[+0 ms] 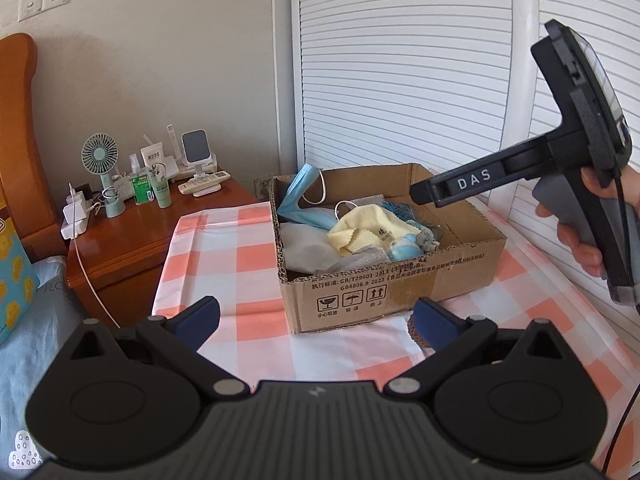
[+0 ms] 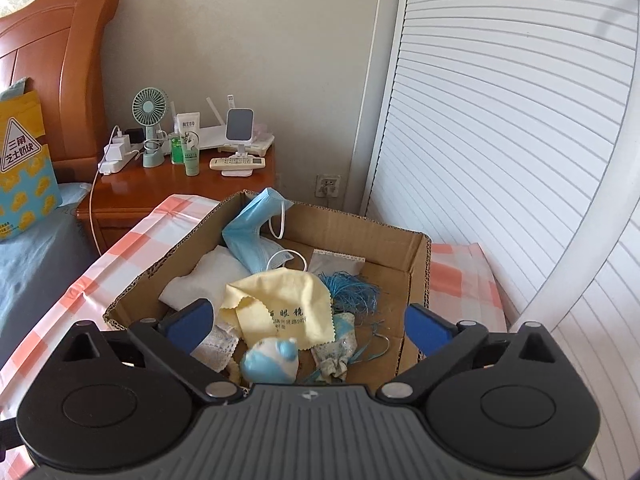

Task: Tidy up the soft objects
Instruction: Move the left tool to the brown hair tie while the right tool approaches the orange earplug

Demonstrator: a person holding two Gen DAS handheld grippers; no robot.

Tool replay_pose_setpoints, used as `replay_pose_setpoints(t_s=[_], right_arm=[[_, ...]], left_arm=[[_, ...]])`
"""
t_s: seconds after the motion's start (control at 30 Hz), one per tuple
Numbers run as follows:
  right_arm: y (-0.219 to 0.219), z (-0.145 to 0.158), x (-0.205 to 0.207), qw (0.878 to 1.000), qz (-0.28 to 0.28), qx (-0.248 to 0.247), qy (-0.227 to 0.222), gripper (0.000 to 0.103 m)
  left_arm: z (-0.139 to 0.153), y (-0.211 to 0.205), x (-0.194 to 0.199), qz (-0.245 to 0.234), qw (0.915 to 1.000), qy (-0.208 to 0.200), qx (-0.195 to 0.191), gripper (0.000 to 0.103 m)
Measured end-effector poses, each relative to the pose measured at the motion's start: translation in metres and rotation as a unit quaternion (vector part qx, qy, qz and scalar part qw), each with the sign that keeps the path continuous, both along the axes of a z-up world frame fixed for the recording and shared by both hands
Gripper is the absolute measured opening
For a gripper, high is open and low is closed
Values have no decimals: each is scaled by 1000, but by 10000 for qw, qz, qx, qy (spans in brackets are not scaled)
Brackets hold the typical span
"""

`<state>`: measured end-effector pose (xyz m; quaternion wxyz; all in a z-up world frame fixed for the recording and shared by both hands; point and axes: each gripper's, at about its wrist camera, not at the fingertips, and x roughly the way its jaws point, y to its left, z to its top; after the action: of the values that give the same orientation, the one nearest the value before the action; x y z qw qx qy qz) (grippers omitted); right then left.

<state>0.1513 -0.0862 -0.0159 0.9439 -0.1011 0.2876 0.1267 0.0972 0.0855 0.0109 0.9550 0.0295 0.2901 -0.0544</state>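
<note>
A cardboard box [image 1: 384, 284] [image 2: 416, 256] stands on a pink-and-white checked cloth [image 1: 224, 248]. It holds soft things: a yellow lens cloth [image 1: 362, 230] [image 2: 280, 304], a blue face mask [image 1: 300, 200] [image 2: 250, 232], white fabric [image 1: 304, 248] [image 2: 208, 276], a blue-and-white plush [image 2: 272, 362], blue raffia strands [image 2: 352, 292] and a small floral pouch [image 2: 336, 354]. My left gripper [image 1: 316, 320] is open and empty in front of the box. My right gripper [image 2: 308, 328] is open and empty, held over the box; in the left wrist view its fingers [image 1: 448, 186] reach over the box's right side.
A wooden nightstand [image 1: 132, 236] [image 2: 176, 184] at back left carries a small fan [image 1: 102, 160], bottles, a charger, a phone stand and a remote. A bed with a wooden headboard [image 2: 60, 60] lies left. White louvred doors [image 1: 400, 72] stand behind and right.
</note>
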Motion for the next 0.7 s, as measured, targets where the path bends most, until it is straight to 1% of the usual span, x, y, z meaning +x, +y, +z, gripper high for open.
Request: replay_pose_setpoints(t_s=[0.23, 0.37, 0.7], right_arm=[[-5, -2, -26, 10000, -51, 38, 11, 103], [-9, -9, -41, 9999, -124, 7, 10, 103], [-27, -41, -68, 9987, -452, 40, 211, 103]], left_arm=[[-1, 0, -5, 18, 10000, 60, -18, 102], [0, -1, -9, 34, 10000, 56, 10, 102], [-3, -3, -15, 42, 9999, 162, 19, 102]])
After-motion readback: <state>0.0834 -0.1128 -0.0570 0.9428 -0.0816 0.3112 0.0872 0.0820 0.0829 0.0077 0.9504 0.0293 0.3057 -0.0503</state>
